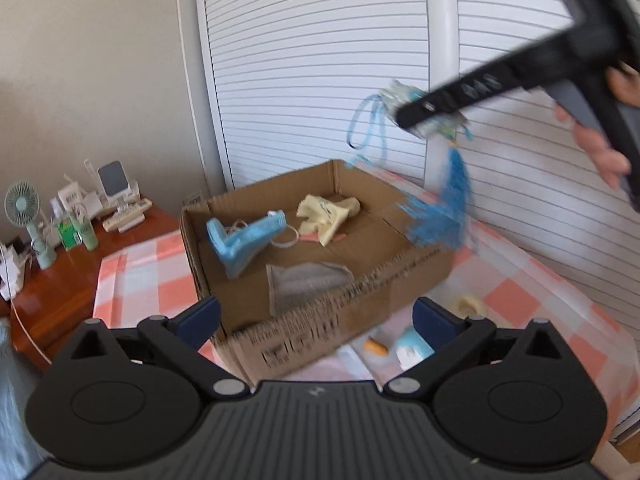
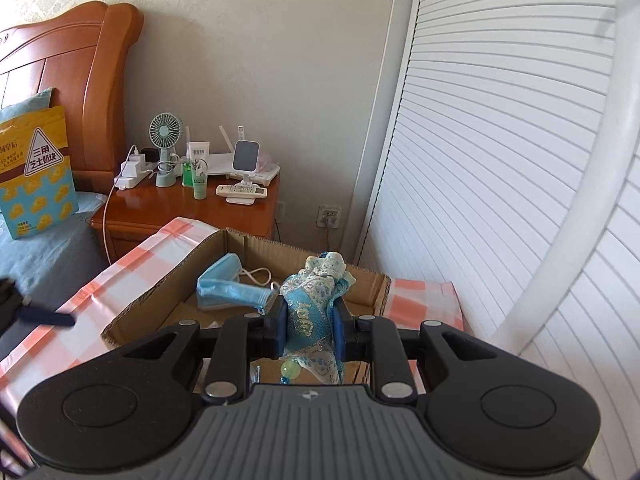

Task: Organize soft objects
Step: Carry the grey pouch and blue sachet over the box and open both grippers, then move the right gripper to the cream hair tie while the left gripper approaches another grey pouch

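A cardboard box (image 1: 320, 320) stands on a pink checked cloth. In it lie a blue face mask (image 1: 244, 242), a yellow cloth (image 1: 324, 216) and a grey cloth (image 1: 304, 280). My right gripper (image 2: 308, 328) is shut on a blue embroidered pouch (image 2: 314, 312) and holds it above the box's right side; in the left wrist view the pouch (image 1: 420, 110) hangs with a blue tassel (image 1: 448, 208) and cord. My left gripper (image 1: 316, 320) is open and empty, just in front of the box's near wall. The box (image 2: 168, 292) and mask (image 2: 228, 288) also show in the right wrist view.
A white and blue soft toy (image 1: 412, 350), an orange piece (image 1: 376, 347) and a cream object (image 1: 470, 305) lie on the cloth right of the box. A wooden nightstand (image 2: 188, 208) with a fan and bottles stands behind. Louvred white doors (image 2: 480, 200) are at the right.
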{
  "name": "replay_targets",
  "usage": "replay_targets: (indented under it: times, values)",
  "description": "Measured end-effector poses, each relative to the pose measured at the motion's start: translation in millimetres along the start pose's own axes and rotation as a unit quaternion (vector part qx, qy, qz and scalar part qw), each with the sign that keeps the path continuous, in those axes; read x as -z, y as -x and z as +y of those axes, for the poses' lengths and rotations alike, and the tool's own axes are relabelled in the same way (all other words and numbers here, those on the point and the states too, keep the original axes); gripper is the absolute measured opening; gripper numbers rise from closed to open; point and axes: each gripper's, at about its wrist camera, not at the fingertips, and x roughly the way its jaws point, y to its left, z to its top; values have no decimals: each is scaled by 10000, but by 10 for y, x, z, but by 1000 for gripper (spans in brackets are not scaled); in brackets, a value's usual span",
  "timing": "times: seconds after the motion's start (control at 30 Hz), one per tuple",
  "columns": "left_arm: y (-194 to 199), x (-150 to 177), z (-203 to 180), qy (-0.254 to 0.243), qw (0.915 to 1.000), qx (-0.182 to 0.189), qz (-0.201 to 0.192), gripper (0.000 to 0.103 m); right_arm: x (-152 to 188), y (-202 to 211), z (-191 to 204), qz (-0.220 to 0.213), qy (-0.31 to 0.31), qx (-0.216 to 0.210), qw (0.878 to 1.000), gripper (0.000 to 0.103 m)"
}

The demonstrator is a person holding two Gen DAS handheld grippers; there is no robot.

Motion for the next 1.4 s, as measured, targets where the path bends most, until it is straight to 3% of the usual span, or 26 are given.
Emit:
replay_targets:
  times: [0.2,0.3,0.4,0.47,0.57,0.67,0.93,1.13,1.3,1.4]
  values:
    - [40,131,2,265,9996,-36,85,102,-151,-303,10,42,143,4,9999,27]
    - [51,139,16,322,9994,-74,77,102,-103,-448,28,280,170,-36,9995,38]
    - [51,150,31,353,9993,-101,77,102,58,-493,48,511,154,-128,9985,55]
    - [62,169,28,354,9993,-88,82,102,178,-491,55,690,104,-172,9974,76]
    - [60,185,20,328,9994,-92,101,102,319,-414,60,777,69,-114,9969,98]
    - [59,198,17,355,9992,-101,125,102,382,-301,24,743,-97,-81,9972,103]
    - [106,219,1,448,9986,-258,125,102,576,-101,-38,676,-528,147,9962,103]
    - [111,285,31,503,9977,-383,237,102,995,12,-44,719,-1117,351,9905,103]
    - [85,354,17,485,9975,-360,366,102,1361,118,47,854,-1206,827,9856,103]
    - [46,400,-6,464,9972,-321,495,102,1542,165,87,978,-1339,814,9828,103]
